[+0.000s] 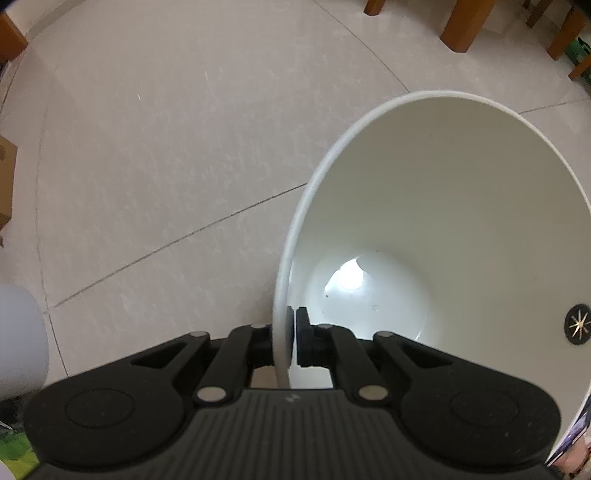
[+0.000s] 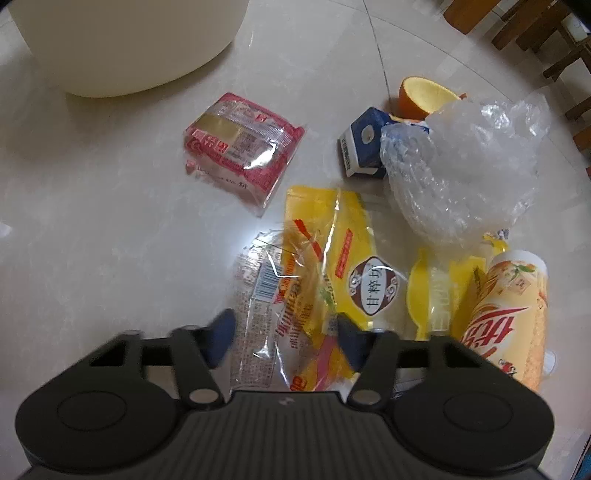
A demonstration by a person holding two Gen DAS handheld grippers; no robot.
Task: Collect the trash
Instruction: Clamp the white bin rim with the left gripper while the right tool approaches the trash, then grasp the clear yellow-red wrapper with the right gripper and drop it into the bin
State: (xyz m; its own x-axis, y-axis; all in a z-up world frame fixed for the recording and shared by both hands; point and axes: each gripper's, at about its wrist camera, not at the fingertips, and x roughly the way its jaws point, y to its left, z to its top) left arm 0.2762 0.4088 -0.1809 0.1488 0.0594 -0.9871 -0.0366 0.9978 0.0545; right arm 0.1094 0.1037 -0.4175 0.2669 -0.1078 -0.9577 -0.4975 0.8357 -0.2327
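Our left gripper (image 1: 290,339) pinches the white bin's (image 1: 443,206) rim. Our right gripper (image 2: 282,338), half-open, straddles a clear wrapper (image 2: 258,295) on the floor (image 2: 110,221); the thin film may slip free, or the overlapping yellow wrapper (image 2: 332,236) come too.

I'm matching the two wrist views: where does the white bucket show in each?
Left wrist: white bucket fills the right side, its rim pinched by the left hand-held gripper.
Right wrist: only its outer wall, top left.
Shared landmark: wooden furniture legs, top right.
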